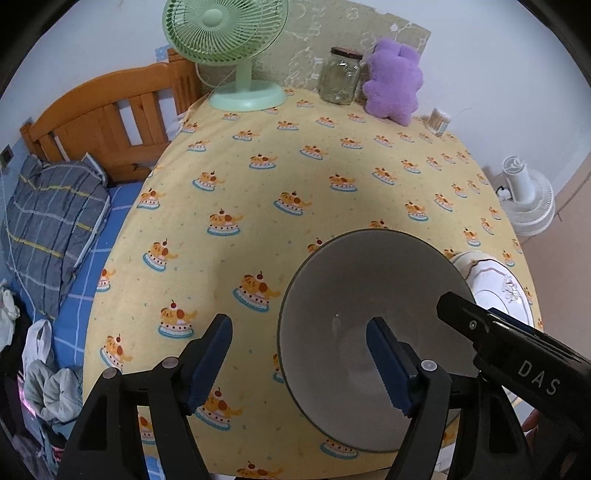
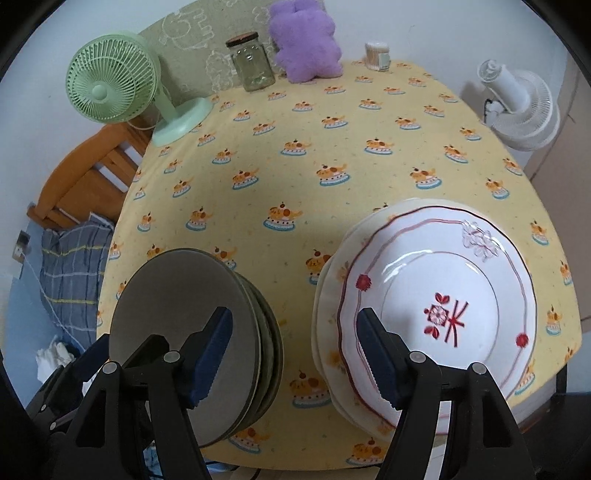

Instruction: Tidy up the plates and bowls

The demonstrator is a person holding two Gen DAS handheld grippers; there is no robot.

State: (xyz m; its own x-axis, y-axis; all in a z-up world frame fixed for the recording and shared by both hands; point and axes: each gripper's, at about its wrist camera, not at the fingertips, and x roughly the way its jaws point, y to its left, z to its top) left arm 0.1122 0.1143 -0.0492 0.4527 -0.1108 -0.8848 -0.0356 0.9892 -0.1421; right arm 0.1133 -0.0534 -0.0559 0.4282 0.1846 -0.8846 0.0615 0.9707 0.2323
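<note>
A stack of grey bowls (image 2: 177, 314) stands near the table's front edge, with a stack of white plates (image 2: 443, 277) just to its right; the top plate has red flower patterns. My left gripper (image 1: 301, 365) is open astride the left rim of the top grey bowl (image 1: 351, 288), one finger inside and one over the cloth, gripping nothing. My right gripper (image 2: 293, 362) is open over the gap between the two stacks. One of its fingers hangs above the bowls, the other above the plates' left rim. Its black housing (image 1: 517, 354) crosses the bowl's right side and hides part of the plates (image 1: 495, 280).
The yellow patterned tablecloth (image 1: 295, 184) covers the table. Along the back stand a green fan (image 1: 225, 33), a glass jar (image 1: 340, 75), a purple plush toy (image 1: 393, 79) and a cotton-swab holder (image 1: 439, 120). A white fan (image 1: 524, 199) is at right, a bed (image 1: 103, 122) at left.
</note>
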